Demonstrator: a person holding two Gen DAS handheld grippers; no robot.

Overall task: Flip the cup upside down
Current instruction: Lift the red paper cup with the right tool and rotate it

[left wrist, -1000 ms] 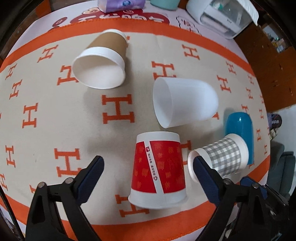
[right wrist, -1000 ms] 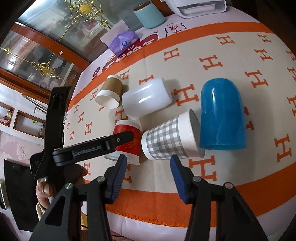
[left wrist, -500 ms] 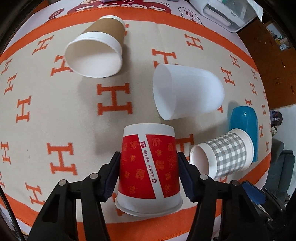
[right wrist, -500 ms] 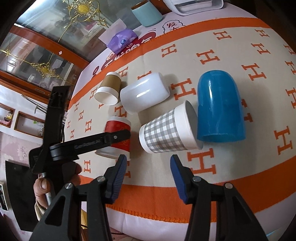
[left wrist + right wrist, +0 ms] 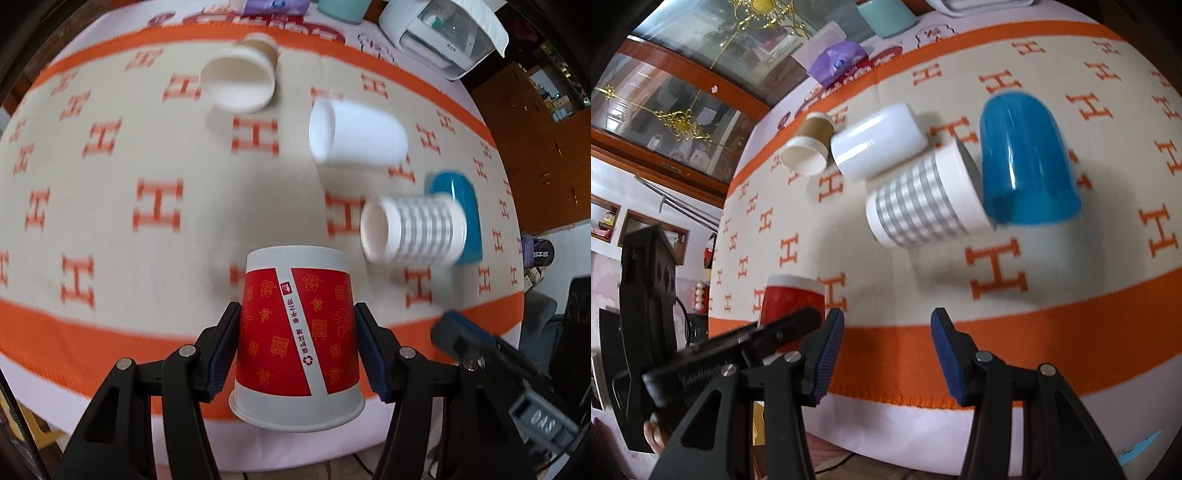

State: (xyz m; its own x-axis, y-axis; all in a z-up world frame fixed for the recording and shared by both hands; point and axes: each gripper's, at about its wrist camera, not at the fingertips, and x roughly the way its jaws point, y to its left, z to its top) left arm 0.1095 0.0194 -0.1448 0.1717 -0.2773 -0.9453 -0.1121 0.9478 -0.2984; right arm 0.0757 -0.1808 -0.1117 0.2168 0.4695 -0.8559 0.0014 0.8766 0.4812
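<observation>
My left gripper (image 5: 297, 332) is shut on a red paper cup (image 5: 297, 332) with a white rim. It holds the cup above the near orange border of the cloth, open end toward the camera. The red cup also shows in the right wrist view (image 5: 792, 299), behind the left gripper's body. My right gripper (image 5: 886, 347) is open and empty over the near edge of the table. A grey checked cup (image 5: 923, 206), a white cup (image 5: 877, 140), a brown cup (image 5: 809, 149) and a blue cup (image 5: 1027, 162) lie on their sides on the cloth.
The table carries a beige cloth (image 5: 147, 221) with orange H marks and an orange border. A purple tissue pack (image 5: 836, 62), a teal cup (image 5: 886, 14) and a white appliance (image 5: 443, 33) stand at the far edge. A glass cabinet stands beyond the table.
My left gripper closed on the red cup and has lifted it off the cloth toward the near edge. My right gripper drew back a little and stayed open.
</observation>
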